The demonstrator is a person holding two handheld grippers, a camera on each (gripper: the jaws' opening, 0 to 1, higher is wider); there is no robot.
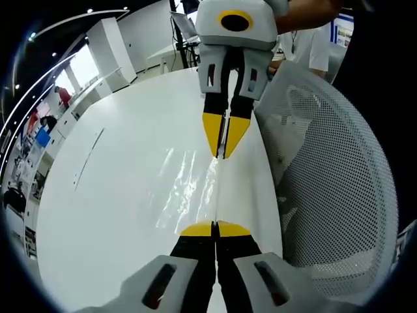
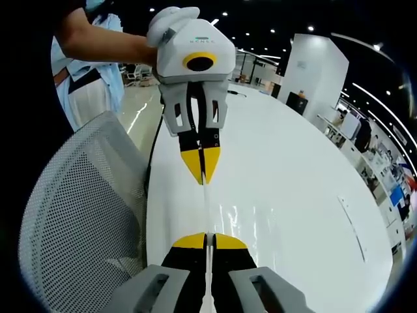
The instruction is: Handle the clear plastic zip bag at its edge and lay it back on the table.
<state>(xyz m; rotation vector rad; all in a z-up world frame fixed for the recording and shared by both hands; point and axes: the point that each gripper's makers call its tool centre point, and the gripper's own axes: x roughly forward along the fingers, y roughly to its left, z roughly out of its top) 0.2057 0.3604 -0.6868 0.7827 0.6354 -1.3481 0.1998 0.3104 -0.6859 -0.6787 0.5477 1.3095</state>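
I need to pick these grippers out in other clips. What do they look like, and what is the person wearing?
Each gripper has yellow-tipped black jaws on a light grey body. The left gripper carries a pale housing with a yellow ring around a dark disc above its jaws; the right gripper has the same. Grey finger mounts show dark slots with red inside. The person wears a light blue short-sleeved top.

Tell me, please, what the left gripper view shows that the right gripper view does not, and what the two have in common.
Left gripper view alone: the bag's glossy clear sheet spreading over the table, and a grey strip lying on the tabletop.

Right gripper view alone: a white pillar beyond the table's far end and a person's bare forearm.

Both: the white table, the mesh chair back, and the left gripper and right gripper shut on the bag's edge, facing each other.
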